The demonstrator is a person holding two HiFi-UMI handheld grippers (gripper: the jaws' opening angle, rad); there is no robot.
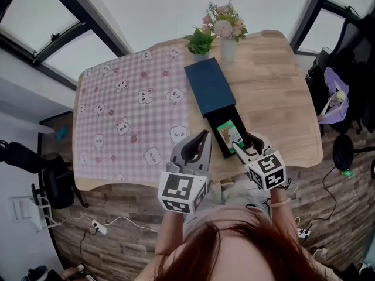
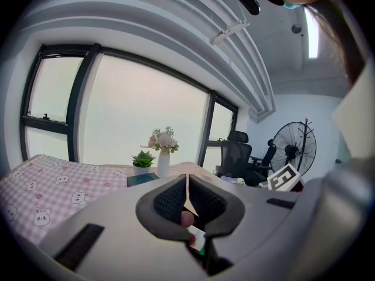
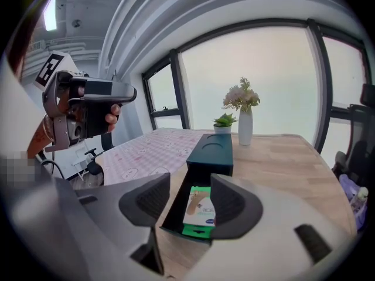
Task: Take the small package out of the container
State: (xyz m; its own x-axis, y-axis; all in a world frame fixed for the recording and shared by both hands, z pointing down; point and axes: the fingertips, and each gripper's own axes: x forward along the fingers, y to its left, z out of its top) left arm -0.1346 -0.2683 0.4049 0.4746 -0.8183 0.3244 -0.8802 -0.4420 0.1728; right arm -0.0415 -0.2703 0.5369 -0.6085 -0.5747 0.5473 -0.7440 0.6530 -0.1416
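Note:
A dark blue container (image 1: 210,86) lies on the wooden table (image 1: 275,98), its drawer (image 1: 218,140) pulled out toward me. Inside the drawer lies the small green and white package (image 1: 226,134). My right gripper (image 1: 243,144) hovers just over the drawer's near end. In the right gripper view its jaws stand open (image 3: 190,183) on either side of the package (image 3: 200,209) without touching it. My left gripper (image 1: 202,136) is left of the drawer, above the table edge. Its jaws (image 2: 187,183) meet at the tips with nothing between them.
A pink checked cloth with bunny prints (image 1: 129,116) covers the table's left half. A white vase of flowers (image 1: 227,45) and a small green plant (image 1: 200,41) stand behind the container. Beyond the table's right end are a chair with a purple bag (image 1: 335,98) and a fan (image 2: 302,145).

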